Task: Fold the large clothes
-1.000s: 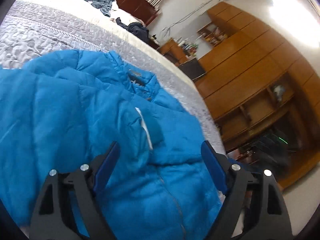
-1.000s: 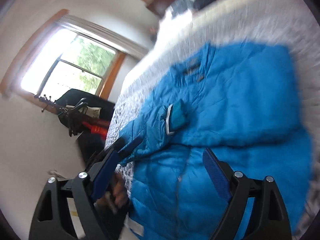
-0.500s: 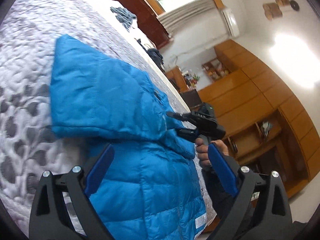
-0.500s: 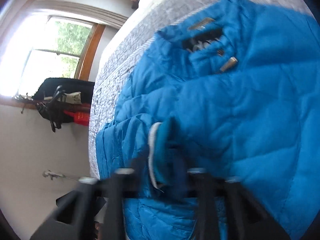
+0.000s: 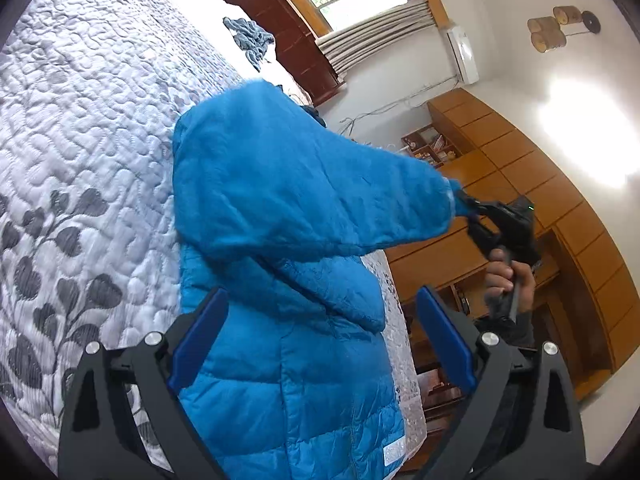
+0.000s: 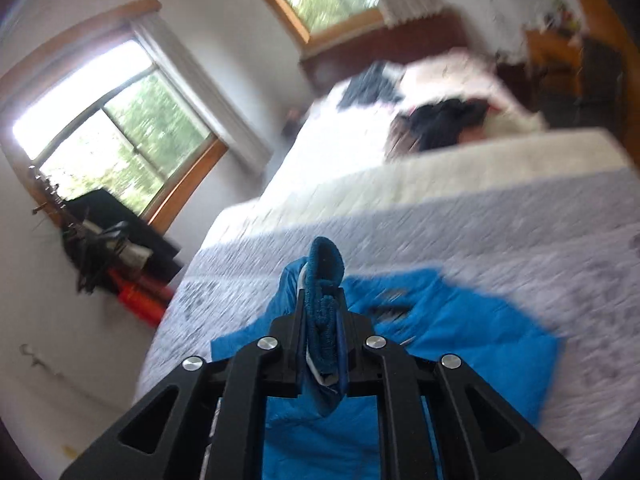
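A bright blue puffer jacket [image 5: 288, 364] lies on the quilted bed. One sleeve [image 5: 304, 196] is stretched up and off to the right, clear of the jacket's body. Its knitted cuff [image 6: 324, 316] is pinched in my right gripper [image 6: 323, 338], which is shut on it. The same right gripper [image 5: 476, 216] shows in the left wrist view, held by a hand [image 5: 508, 280] beyond the bed's right edge. My left gripper [image 5: 320, 344] hovers open above the jacket's lower half, its blue pads [image 5: 198, 340] apart and holding nothing.
The grey and white quilted bedspread [image 5: 80, 128] spreads left of the jacket. Other clothes [image 5: 250, 38] and a dark garment [image 6: 444, 124] lie near the headboard. Wooden cabinets [image 5: 520, 184] stand past the bed's right edge. A black case and red object [image 6: 136, 292] sit under the window.
My right gripper has shut on the sleeve cuff and lifted it up and out to the right, pulling the sleeve taut. The left gripper stayed open, now hovering over the jacket's lower half.
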### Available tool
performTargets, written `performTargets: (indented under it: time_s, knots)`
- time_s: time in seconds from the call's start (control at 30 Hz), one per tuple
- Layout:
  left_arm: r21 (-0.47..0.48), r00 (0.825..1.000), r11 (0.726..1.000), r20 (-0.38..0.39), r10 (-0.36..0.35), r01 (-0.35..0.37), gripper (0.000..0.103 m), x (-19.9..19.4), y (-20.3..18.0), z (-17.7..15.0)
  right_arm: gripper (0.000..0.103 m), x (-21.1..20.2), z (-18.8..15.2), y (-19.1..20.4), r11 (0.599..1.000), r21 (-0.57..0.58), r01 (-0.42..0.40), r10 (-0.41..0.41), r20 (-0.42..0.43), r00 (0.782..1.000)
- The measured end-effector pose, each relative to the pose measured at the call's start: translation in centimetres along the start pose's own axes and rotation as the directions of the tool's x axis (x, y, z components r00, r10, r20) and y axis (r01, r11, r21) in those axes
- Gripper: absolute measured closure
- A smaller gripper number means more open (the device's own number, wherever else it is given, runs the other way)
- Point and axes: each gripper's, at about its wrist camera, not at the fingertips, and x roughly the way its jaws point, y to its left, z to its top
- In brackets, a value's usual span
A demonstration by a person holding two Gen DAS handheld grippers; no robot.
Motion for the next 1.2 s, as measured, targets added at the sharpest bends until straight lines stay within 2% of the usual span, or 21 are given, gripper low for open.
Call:
performTargets:
  time_s: [0.07,0.17,0.33,0.47,0.67,0.77,0.9,1.03,1.13,1.2]
  knots:
    - [0.013,1.0,1.0,-0.01,0.002,-0.002,0.009,0.8,-0.4,0.4,0.091,-2.0,0.1,-1.6,0.999,0.016,0.036,-0.037,0.045,0.998]
    - [0.025,0.999,1.0,-0.033,-0.001,0.002,0.009,2.0,-0.8,1.2,0.091,-3.1,-0.6,-4.6,0.996,0.051,0.069,-0.072,0.06,0.996]
    - [0.05,0.998,0.999,-0.063,0.007,-0.003,0.009,4.4,-1.1,2.7,0.091,-1.5,-3.6,-11.6,0.983,0.161,0.085,-0.087,0.005,0.996]
    - [0.074,0.996,0.997,-0.089,0.028,-0.021,0.009,6.2,-1.2,4.2,0.091,0.5,-6.3,-16.8,0.963,0.259,0.077,-0.065,-0.054,0.996]
    - [0.098,0.992,0.994,-0.112,0.065,-0.054,0.009,8.6,-1.4,6.8,0.091,2.8,-9.8,-21.6,0.936,0.339,0.091,-0.058,-0.106,0.993]
    - [0.104,0.987,0.99,-0.124,0.104,-0.091,0.009,10.2,-1.3,8.2,0.091,3.8,-11.3,-23.5,0.923,0.373,0.099,-0.053,-0.132,0.99]
    - [0.113,0.969,0.979,-0.164,0.186,-0.168,0.009,12.7,0.4,9.4,0.091,5.2,-12.9,-25.7,0.903,0.419,0.091,-0.023,-0.165,0.986]
    - [0.088,0.943,0.967,-0.217,0.253,-0.239,0.009,14.8,2.7,10.9,0.08,4.8,-12.6,-26.8,0.897,0.439,0.047,0.036,-0.179,0.983]
    - [0.09,0.956,0.975,-0.2,0.215,-0.201,0.009,14.1,1.7,11.9,0.08,1.6,-11.1,-27.1,0.895,0.447,0.0,0.037,-0.075,0.997]
    - [0.123,0.964,0.977,-0.185,0.193,-0.172,0.009,13.8,0.5,12.2,0.08,0.8,-10.5,-26.0,0.912,0.41,-0.029,0.054,-0.05,0.997]
